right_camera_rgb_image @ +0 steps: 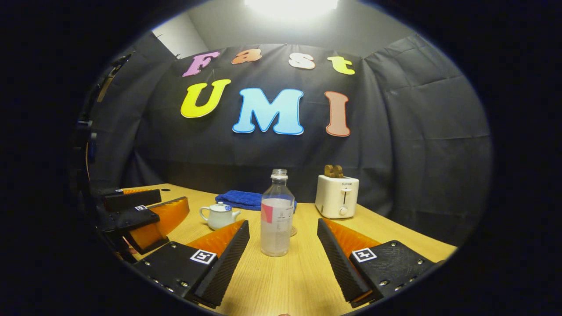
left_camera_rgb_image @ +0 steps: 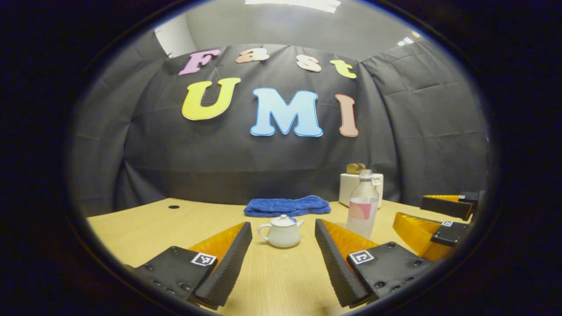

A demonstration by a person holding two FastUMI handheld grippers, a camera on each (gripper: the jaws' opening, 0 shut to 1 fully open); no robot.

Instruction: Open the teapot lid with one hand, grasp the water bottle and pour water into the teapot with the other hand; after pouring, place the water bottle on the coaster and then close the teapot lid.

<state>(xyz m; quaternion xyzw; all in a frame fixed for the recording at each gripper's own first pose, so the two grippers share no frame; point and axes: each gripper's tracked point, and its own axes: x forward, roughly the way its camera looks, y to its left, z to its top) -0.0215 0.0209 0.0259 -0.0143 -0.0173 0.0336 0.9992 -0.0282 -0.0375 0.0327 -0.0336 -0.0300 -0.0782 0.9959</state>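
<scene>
Bottle stands upright, uncapped; teapot spout points right.

Glossy white ceramic teapot, clear smooth plastic water bottle, fluffy blue cloth towel at twelve o'clock behind the pot, matt wood-grain surface.

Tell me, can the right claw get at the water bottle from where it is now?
Probably yes. In the right gripper view the right claw is open and the water bottle stands upright straight ahead between its fingers, with bare table in front. The teapot and toaster stand off to the sides.
</scene>
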